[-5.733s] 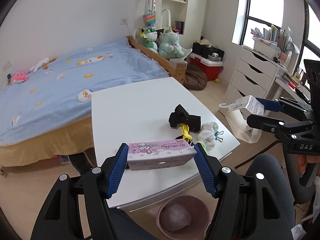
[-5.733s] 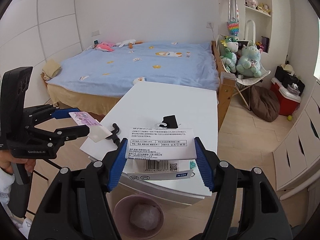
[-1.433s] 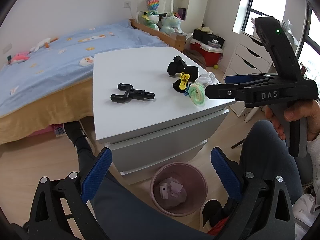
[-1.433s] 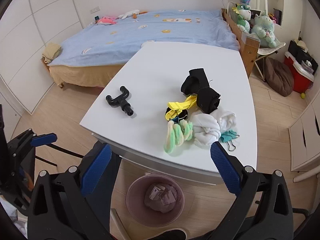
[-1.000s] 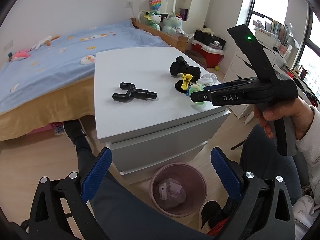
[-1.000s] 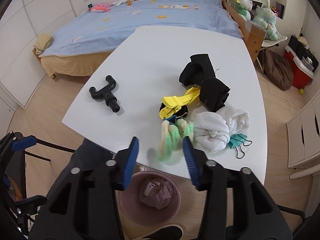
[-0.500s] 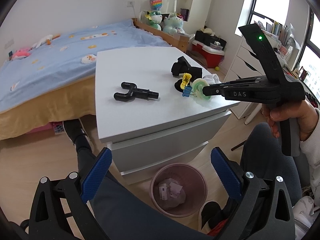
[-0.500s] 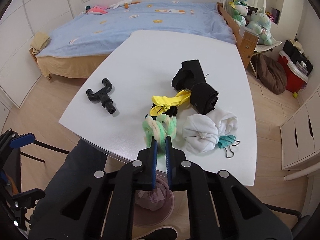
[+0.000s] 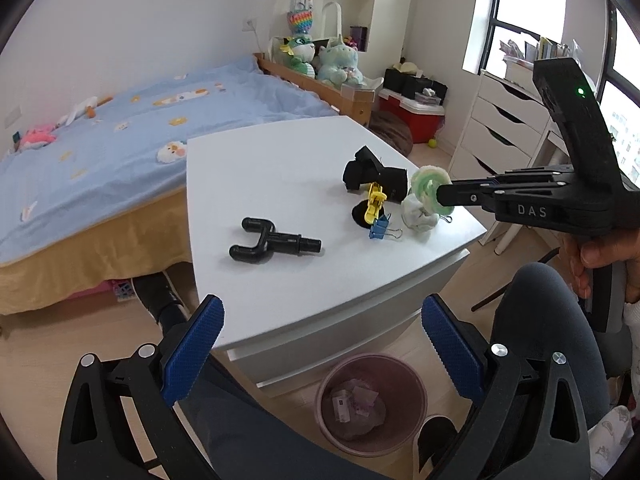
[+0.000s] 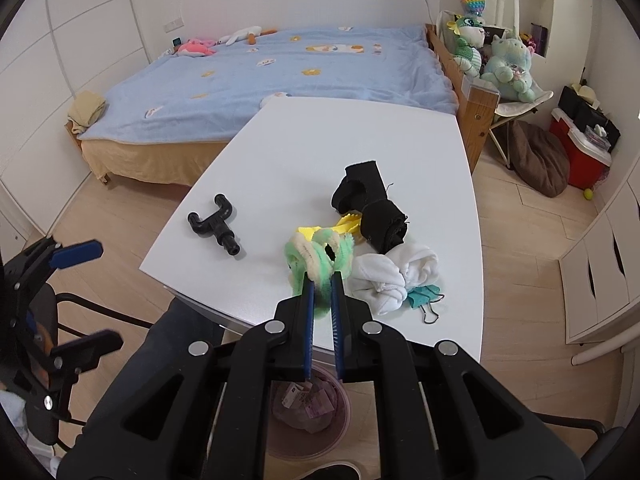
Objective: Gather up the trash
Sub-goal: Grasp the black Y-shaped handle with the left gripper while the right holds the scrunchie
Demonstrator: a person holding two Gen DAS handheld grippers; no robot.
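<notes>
My right gripper (image 10: 322, 280) is shut on a fuzzy green-and-cream ring (image 10: 320, 256) and holds it just above the near right part of the white table (image 10: 340, 140). The left wrist view shows this ring (image 9: 428, 188) at the tip of the right gripper (image 9: 440, 191), above a balled white sock (image 9: 416, 212). My left gripper (image 9: 322, 320) stands wide open with nothing between its fingers, below the table's front edge. A pink bin (image 9: 416, 380) with paper scraps stands on the floor under that edge; its rim (image 10: 344, 412) shows behind my right fingers.
On the table lie a black forked plastic part (image 9: 272, 240), black socks (image 9: 372, 172), a yellow clip (image 9: 374, 200), a blue binder clip (image 9: 380, 228) and a teal binder clip (image 10: 424, 296). A bed (image 10: 280, 68) stands behind, white drawers (image 9: 508, 120) at right, a person's knee (image 9: 540, 320) beside the bin.
The right gripper closed on the fuzzy ring and raised it off the table, uncovering the blue binder clip. The left gripper stayed open and drifted slightly.
</notes>
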